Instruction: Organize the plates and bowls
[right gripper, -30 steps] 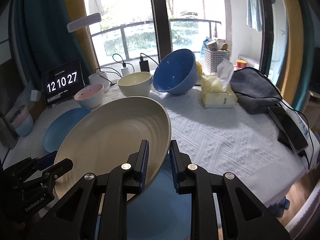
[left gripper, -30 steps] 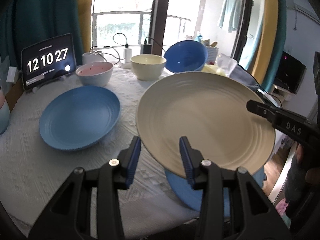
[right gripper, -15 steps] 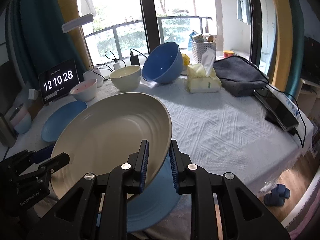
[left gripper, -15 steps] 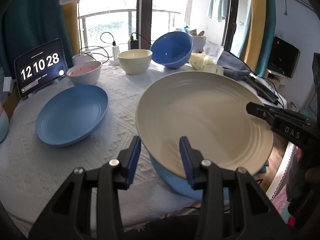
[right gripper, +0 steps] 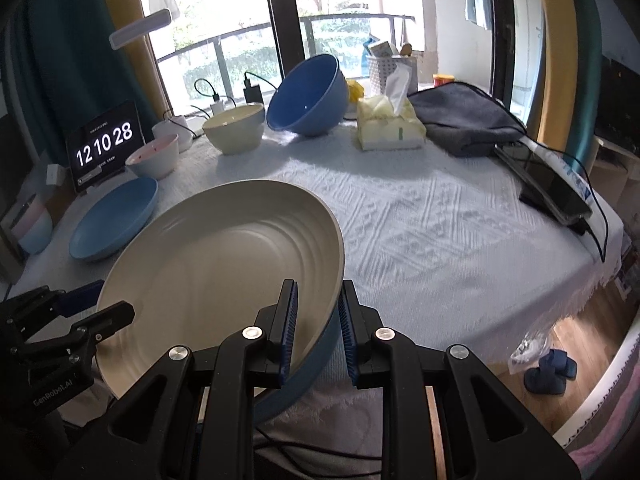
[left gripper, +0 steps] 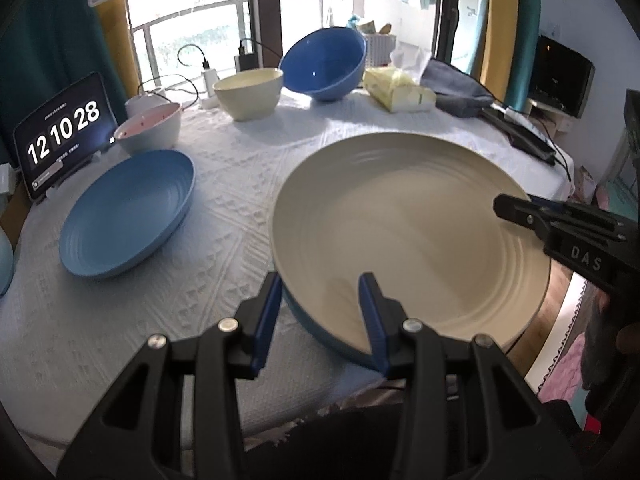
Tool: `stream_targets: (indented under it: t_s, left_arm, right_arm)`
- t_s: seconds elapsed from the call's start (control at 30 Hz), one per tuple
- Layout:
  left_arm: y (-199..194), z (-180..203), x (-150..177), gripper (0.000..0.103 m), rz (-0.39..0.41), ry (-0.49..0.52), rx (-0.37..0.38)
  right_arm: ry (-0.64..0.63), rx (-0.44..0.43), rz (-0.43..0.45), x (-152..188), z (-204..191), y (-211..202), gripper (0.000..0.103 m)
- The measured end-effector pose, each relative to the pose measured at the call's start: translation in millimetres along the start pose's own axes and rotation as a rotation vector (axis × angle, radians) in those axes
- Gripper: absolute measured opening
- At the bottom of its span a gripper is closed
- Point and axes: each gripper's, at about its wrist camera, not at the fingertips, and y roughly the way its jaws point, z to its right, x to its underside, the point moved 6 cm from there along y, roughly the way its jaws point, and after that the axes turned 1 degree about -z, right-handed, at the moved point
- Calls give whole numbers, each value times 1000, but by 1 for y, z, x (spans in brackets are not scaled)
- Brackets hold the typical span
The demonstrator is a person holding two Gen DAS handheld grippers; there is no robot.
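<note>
Cream plate lower, now nested in the blue plate beneath.

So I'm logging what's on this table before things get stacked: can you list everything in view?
Large plate: 1, cream inside, blue underneath, near table edge, held at both rims.
Plate: 1, light blue, left on the tablecloth.
Tilted bowl: 1, dark blue, far side.
Cream bowl: 1, left of the tilted bowl.
Pink bowl: 1, pink inside, by the clock.
Clock tablet: 1, black, far left.
Tissue pack: 1, yellow, far middle.
Grey cloth: 1, far right.
Dark tablet: 1, right edge.
Slippers: blue, on the floor.
Left tongs: black, blue pads, around the large plate's rim.
Right tongs: same, clamped on the opposite rim.
</note>
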Motion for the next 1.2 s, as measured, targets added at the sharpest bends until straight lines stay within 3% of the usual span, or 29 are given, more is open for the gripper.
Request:
stream_targets:
  t_s: [0.53,0.73,1.2]
  left_arm:
    - [17,-8,7,43,-55,5,-69]
    - [28,-8,7,43,-83,-11,-17]
    - [52,-40,-18,42,-62,-78,-31]
  right_arm:
    - [19,35,-53,13,11,15,23]
    - [6,16,-76,15,4,29,24]
    - [-20,-2,-96,-20,-16,65,25]
